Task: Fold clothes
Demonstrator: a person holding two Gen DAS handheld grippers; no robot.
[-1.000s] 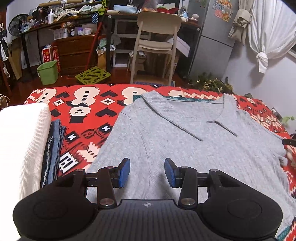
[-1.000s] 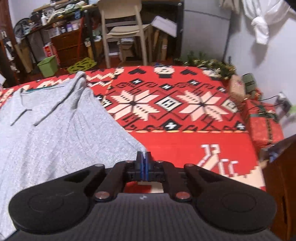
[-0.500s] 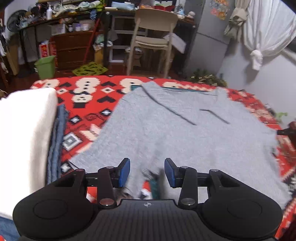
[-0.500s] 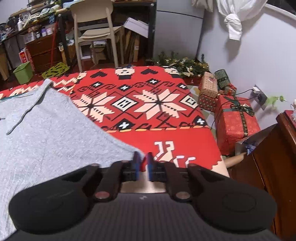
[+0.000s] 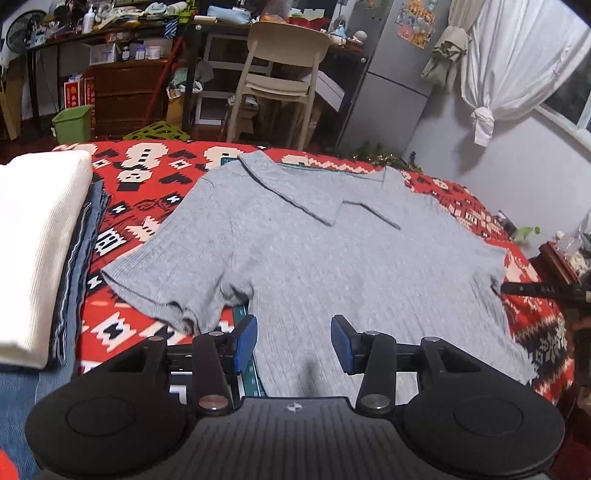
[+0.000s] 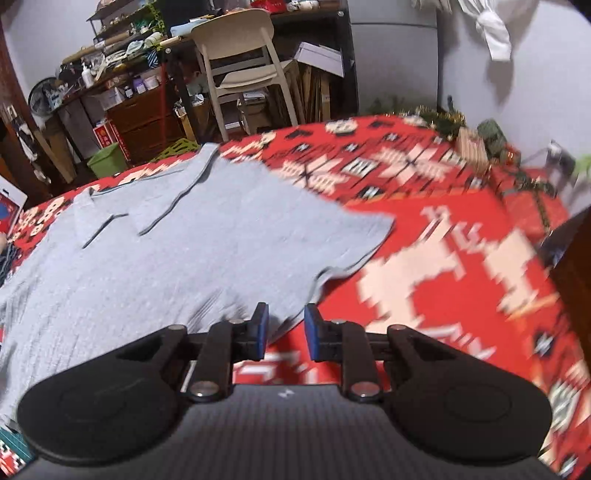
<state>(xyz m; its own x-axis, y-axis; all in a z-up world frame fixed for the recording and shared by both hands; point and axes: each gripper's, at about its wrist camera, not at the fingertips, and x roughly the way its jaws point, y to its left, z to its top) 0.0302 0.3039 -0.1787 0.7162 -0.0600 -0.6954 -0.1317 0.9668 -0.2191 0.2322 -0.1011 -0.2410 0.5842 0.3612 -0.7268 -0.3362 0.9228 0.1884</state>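
We see a grey shirt spread flat on the red blanket. Our left gripper and right gripper hover part-open, holding nothing.

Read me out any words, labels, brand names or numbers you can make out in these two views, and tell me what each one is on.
None can be read.
Red boxes by the dresser: print too small.
Stickers on the fridge: pictures, no text legible.
Bottles on the desk: labels too small.
Red blanket: woven patterns only, no clear letters.
Gripper body logo: a small mark, not a word.
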